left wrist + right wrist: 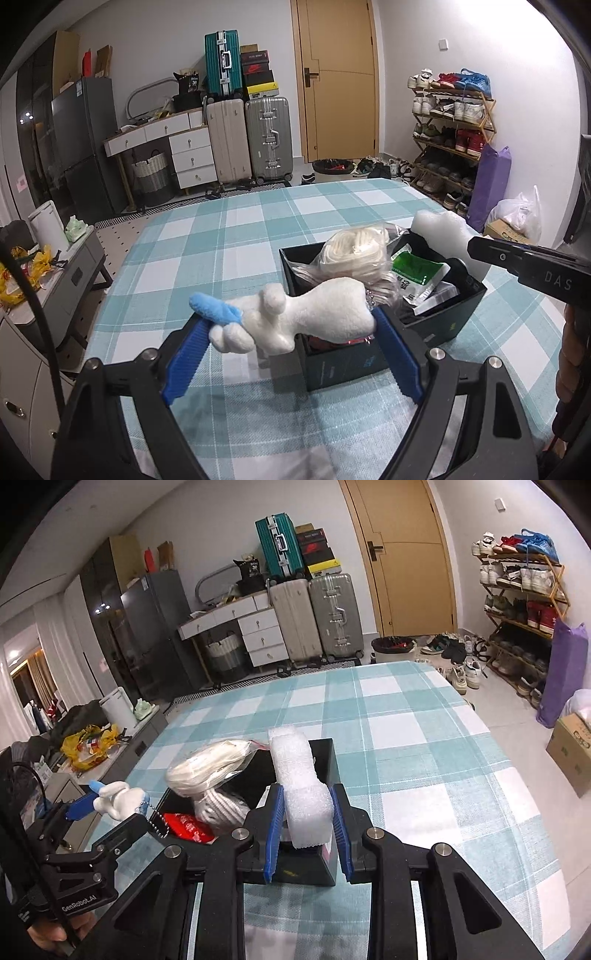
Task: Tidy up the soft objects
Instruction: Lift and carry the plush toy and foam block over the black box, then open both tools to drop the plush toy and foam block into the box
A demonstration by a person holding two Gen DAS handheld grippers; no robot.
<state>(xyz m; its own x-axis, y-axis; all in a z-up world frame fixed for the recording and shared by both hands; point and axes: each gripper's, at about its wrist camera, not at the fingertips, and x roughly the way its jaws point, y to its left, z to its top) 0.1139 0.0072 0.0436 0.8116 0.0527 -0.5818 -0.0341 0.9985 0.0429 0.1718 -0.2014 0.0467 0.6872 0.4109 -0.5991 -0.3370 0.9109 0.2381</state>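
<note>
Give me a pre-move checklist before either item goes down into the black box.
1. Left gripper holds the plush toy between its fingers: ok.
2. Right gripper shut on the white foam piece: ok.
3. Black box upright on the checked cloth: ok.
4. Free room in the box: not ok, the bagged rope and green packet already stick up above the rim.
5. Toy's bead chain clear of the rim: cannot tell.
</note>
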